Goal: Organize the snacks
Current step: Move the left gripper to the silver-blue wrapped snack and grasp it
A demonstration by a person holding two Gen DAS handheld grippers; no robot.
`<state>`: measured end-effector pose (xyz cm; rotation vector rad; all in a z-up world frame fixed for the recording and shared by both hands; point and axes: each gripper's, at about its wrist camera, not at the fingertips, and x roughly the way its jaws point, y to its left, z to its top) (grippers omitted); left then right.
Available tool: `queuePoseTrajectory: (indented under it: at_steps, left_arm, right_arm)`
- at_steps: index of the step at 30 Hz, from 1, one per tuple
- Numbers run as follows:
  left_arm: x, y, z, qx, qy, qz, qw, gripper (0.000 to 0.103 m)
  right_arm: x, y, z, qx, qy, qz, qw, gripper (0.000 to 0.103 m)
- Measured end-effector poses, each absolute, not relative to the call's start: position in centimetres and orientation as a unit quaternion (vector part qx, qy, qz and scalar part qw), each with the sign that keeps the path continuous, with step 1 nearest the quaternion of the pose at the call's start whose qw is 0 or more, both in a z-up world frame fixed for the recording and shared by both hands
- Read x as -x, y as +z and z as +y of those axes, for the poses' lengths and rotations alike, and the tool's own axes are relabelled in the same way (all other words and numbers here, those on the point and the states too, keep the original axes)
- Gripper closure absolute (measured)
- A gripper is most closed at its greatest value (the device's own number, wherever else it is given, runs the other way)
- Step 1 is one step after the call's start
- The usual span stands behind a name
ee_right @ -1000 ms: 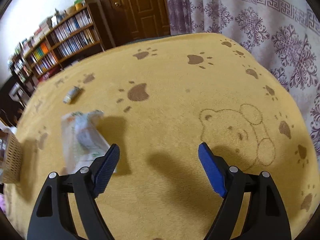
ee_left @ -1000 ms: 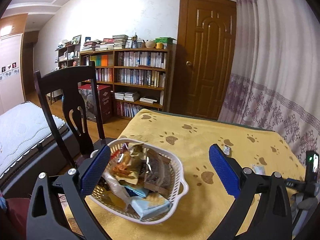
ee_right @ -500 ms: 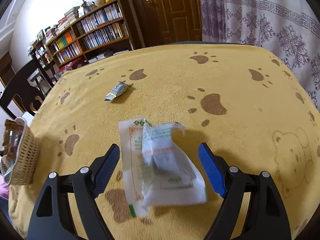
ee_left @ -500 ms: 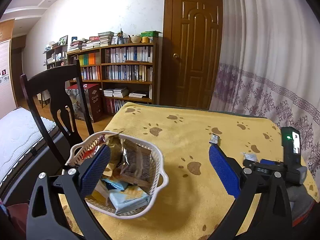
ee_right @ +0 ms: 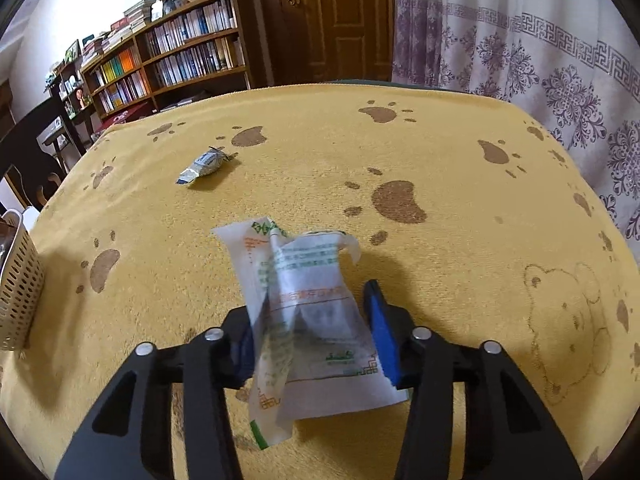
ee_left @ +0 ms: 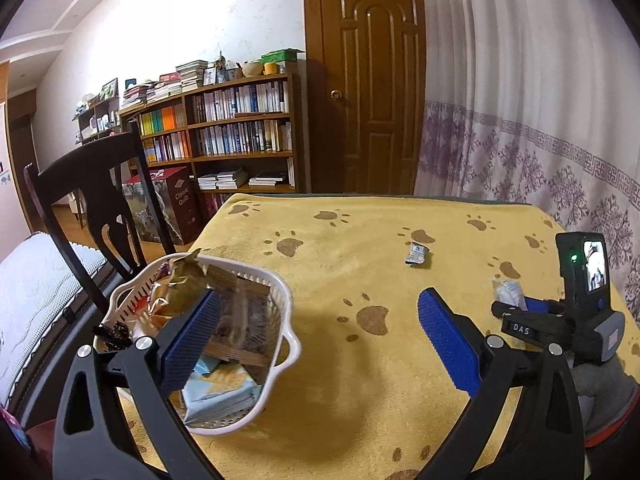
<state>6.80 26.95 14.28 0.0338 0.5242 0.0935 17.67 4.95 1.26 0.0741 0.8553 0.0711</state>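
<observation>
My right gripper (ee_right: 312,320) is shut on a crumpled white snack packet (ee_right: 304,264) with green and orange print, just above the yellow paw-print tablecloth (ee_right: 440,152). A small silver-blue wrapped snack (ee_right: 202,166) lies farther back to the left. The left wrist view has that same small snack (ee_left: 416,254) mid-table and the white packet (ee_left: 508,294) in the right gripper (ee_left: 516,308) at the right. My left gripper (ee_left: 320,300) is open and holds nothing. Its left finger hangs over the white plastic basket (ee_left: 280,288), which holds several snack packets.
A dark wooden chair (ee_left: 100,184) stands behind the basket at the table's left edge, with a mattress (ee_left: 28,280) beyond it. A bookshelf (ee_left: 236,128), a wooden door (ee_left: 372,80) and a patterned curtain (ee_left: 540,120) lie past the table's far edge.
My right gripper moved forward over the white packet and shut on it. The left gripper drifted so the basket now sits lower left and closer.
</observation>
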Motion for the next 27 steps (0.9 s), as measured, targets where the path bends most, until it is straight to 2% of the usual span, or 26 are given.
queuePoseTrajectory:
  at_steps: [8,14,27]
  left_arm:
    - [-7.5,14.0,25.7,-0.029,0.043,0.263,0.963,0.003]
    - [-8.9,13.3,24.4,-0.036,0.036,0.276,0.96,0.003]
    - [-17.8,9.9,20.1,-0.042,-0.016,0.342,0.939,0.003]
  right_arm:
    - [-16.5,1.3,1.6,-0.038,-0.011,0.407,0.913,0.063]
    - [-16.3,1.1,-1.2,-0.071,-0.027,0.404,0.911,0.063]
    - [-16.2,0.8,-1.6,-0.092,-0.016,0.404,0.91,0.062]
